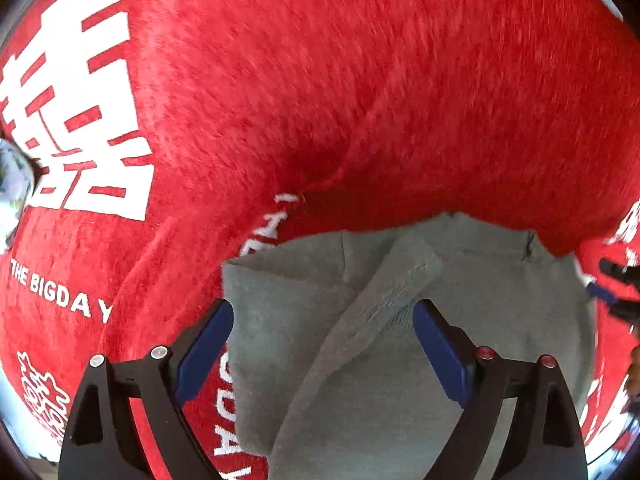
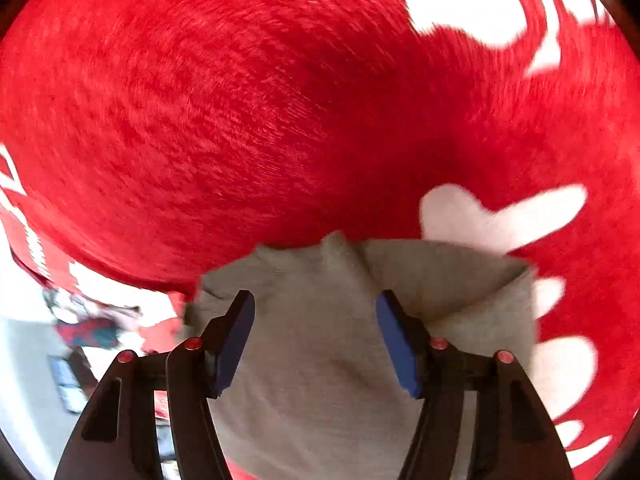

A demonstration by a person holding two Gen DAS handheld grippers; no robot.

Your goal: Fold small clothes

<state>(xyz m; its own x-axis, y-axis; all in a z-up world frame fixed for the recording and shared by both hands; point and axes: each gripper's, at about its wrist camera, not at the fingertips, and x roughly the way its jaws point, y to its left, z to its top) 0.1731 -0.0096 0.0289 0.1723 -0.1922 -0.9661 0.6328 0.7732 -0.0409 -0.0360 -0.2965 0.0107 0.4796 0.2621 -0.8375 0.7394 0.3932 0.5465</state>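
A small grey garment (image 1: 360, 320) lies folded on a red cloth (image 1: 320, 80) with white print. Its ribbed band runs diagonally across the top layer. My left gripper (image 1: 324, 312) stands open over the garment's left part, blue pads wide apart, nothing pinched between them. In the right wrist view the same grey garment (image 2: 320, 340) lies under my right gripper (image 2: 316, 304), which is open too, pads apart over the fabric. The other gripper's tip (image 1: 616, 292) shows at the left wrist view's right edge.
The red cloth (image 2: 240, 120) covers the whole surface, with white characters (image 1: 80, 112) and the words THE BIGDAY (image 1: 60, 292). A room floor with some colourful items (image 2: 88, 332) shows beyond the cloth's left edge.
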